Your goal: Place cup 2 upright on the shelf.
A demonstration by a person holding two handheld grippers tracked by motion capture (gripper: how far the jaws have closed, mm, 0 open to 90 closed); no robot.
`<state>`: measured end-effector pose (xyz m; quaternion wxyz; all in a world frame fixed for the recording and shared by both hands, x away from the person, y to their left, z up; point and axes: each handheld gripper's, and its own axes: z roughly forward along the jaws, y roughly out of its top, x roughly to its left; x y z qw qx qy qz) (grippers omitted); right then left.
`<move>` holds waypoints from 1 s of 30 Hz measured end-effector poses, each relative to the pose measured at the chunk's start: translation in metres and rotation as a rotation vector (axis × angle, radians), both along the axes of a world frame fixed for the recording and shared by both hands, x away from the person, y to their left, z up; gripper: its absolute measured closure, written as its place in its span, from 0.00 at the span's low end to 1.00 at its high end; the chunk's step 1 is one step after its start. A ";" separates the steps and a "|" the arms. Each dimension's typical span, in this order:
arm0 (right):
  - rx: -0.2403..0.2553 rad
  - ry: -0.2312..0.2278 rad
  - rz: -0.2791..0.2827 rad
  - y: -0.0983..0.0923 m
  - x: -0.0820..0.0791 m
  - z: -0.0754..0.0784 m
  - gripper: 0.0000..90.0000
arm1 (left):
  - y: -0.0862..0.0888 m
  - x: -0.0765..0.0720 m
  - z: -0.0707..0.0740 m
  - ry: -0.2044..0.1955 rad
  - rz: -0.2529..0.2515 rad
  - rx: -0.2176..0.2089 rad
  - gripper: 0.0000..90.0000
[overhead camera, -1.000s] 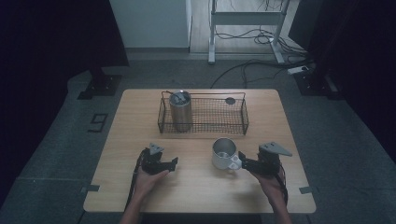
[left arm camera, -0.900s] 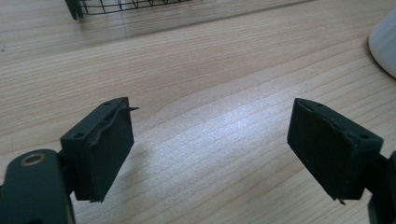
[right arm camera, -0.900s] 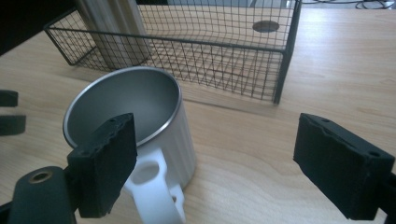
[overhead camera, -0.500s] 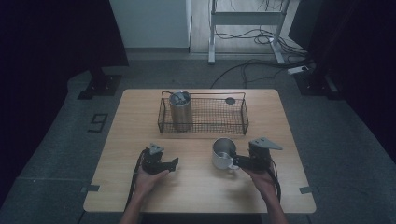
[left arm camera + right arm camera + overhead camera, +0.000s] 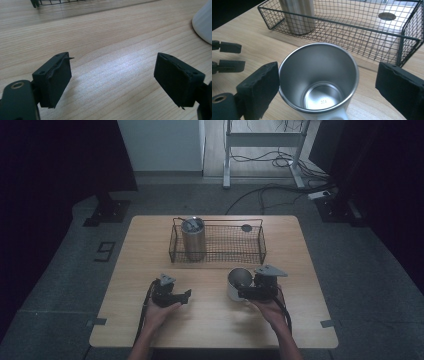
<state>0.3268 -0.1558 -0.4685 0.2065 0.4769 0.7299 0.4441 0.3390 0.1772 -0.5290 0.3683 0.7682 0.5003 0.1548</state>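
A steel-lined mug (image 5: 239, 279) with a white outside stands on the wooden table (image 5: 210, 320) in front of a wire basket (image 5: 260, 251). My right gripper (image 5: 241, 289) is open, its jaws on either side of the mug (image 5: 319, 75). The left pad lies close against the mug's wall and the right pad stands clear of it. My left gripper (image 5: 186, 295) rests on the table to the left, pointing right, open (image 5: 112, 80) with nothing between its jaws. The mug's white side (image 5: 203, 22) lies beyond it.
The wire basket (image 5: 362, 27) holds a tall steel tumbler (image 5: 193, 239) at its left end and a small dark disc (image 5: 246, 228) at the back right. Bare tabletop lies between the two grippers and along the front edge.
My right gripper has slid left, bringing its jaws around the mug. The mug and the left gripper have stayed put.
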 end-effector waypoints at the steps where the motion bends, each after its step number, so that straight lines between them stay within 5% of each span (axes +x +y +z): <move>1: -0.001 -0.001 -0.001 0.001 0.000 0.000 0.05 | 0.001 0.000 0.000 -0.002 0.000 -0.001 0.16; 21: -0.128 0.041 -0.007 0.023 0.009 -0.020 0.01 | 0.003 -0.003 -0.004 0.013 0.000 0.013 0.16; 30: -0.105 0.052 0.041 0.019 0.013 -0.028 0.07 | 0.004 -0.004 -0.004 0.017 -0.006 0.005 0.16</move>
